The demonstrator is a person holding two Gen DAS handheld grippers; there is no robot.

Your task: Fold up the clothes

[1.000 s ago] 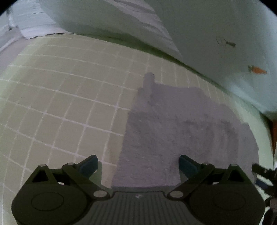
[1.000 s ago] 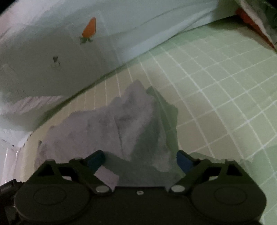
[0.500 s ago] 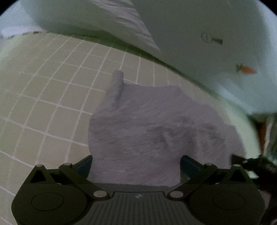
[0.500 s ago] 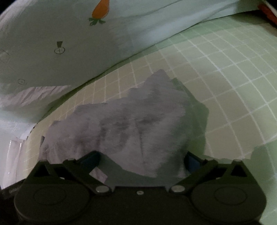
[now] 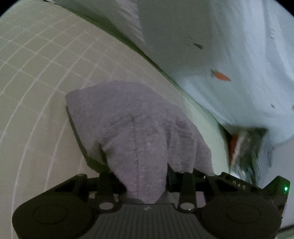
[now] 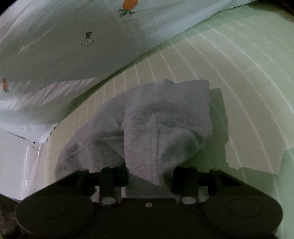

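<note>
One carrot-print sheet (image 6: 77,51) behind towel (image 6: 165,117)

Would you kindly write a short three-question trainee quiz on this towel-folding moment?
1. True or false: grey towel fabric lies between the fingers of both the left tongs and the right tongs.
2. What pattern marks the green sheet beneath the towel? A) stripes B) white grid C) dots
3. Which vegetable is printed on the pale bedding behind the towel?

Key: 1 true; 2 B; 3 carrot.
</note>
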